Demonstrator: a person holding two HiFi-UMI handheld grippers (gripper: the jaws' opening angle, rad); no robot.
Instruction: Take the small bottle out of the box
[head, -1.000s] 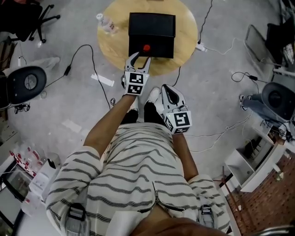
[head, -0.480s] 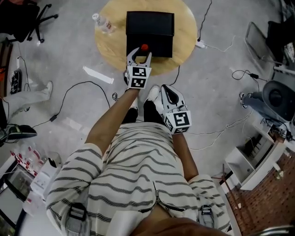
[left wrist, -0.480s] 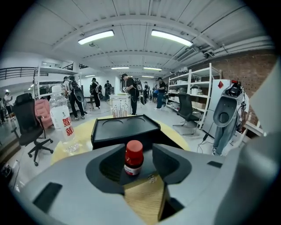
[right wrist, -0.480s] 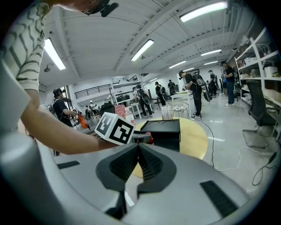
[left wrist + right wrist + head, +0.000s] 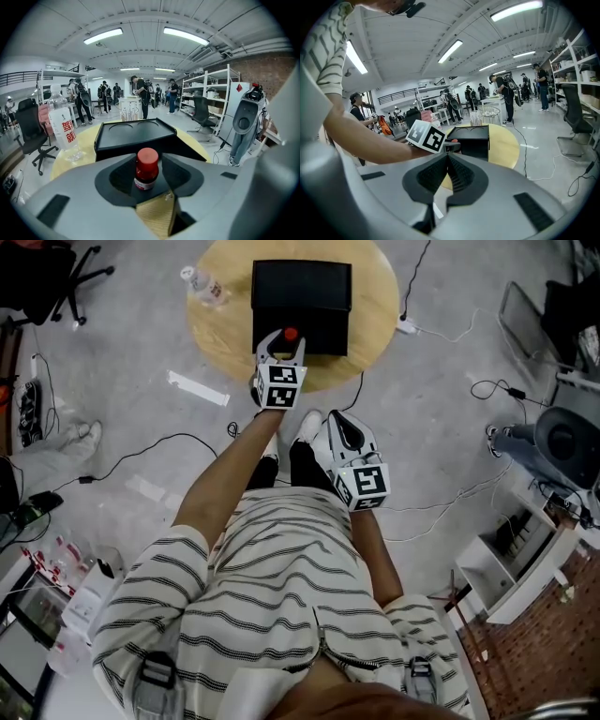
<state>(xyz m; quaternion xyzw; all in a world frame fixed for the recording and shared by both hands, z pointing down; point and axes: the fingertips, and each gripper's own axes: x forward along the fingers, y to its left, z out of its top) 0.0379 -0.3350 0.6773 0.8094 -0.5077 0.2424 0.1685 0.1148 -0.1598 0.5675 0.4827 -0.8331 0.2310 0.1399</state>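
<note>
A small bottle with a red cap (image 5: pixel 291 335) stands on the near black flap of the black box (image 5: pixel 302 282) on the round wooden table (image 5: pixel 375 306). My left gripper (image 5: pixel 284 343) reaches over the table's near edge, open, one finger on each side of the bottle. In the left gripper view the bottle (image 5: pixel 146 168) stands upright in the hollow between the spread jaws of the left gripper (image 5: pixel 150 190), its base hidden. My right gripper (image 5: pixel 336 423) hangs shut and empty near my body, off the table; its pads meet in the right gripper view (image 5: pixel 446 164).
A clear plastic water bottle (image 5: pixel 202 284) lies on the table left of the box and shows as well in the left gripper view (image 5: pixel 63 131). Cables (image 5: pixel 141 451) and a white strip (image 5: pixel 197 388) lie on the floor. A white shelf unit (image 5: pixel 506 577) stands at the right.
My left gripper has moved forward over the table edge, so the red-capped bottle now sits between its fingers. The right gripper has stayed still.
</note>
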